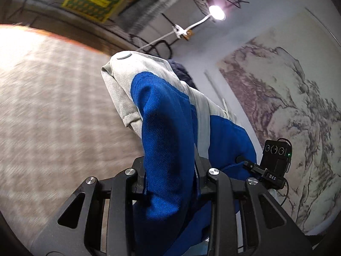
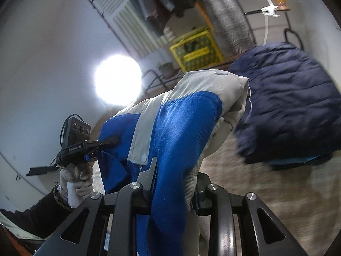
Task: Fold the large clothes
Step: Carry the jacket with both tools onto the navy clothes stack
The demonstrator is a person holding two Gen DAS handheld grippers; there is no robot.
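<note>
Both grippers clamp the blue-and-grey jacket (image 1: 168, 128): left gripper (image 1: 170, 170) fingers pinched on bunched blue cloth, right gripper (image 2: 170, 183) likewise near the zipper. Jacket hangs lifted between them, blocking most of each view. A gloved hand (image 2: 76, 183) holds the other gripper. Beyond: patterned surface (image 1: 53, 106), folded navy quilted coat (image 2: 287, 106), lamp (image 1: 217, 12), yellow crate (image 2: 196, 51).

Both hand-held grippers — left (image 1: 170, 183), right (image 2: 170, 189) — clamped, tilted slightly downward.

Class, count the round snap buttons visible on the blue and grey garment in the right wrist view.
2: one snap on the grey top fold, one on the grey strip lower down. Folds may hide others.
</note>
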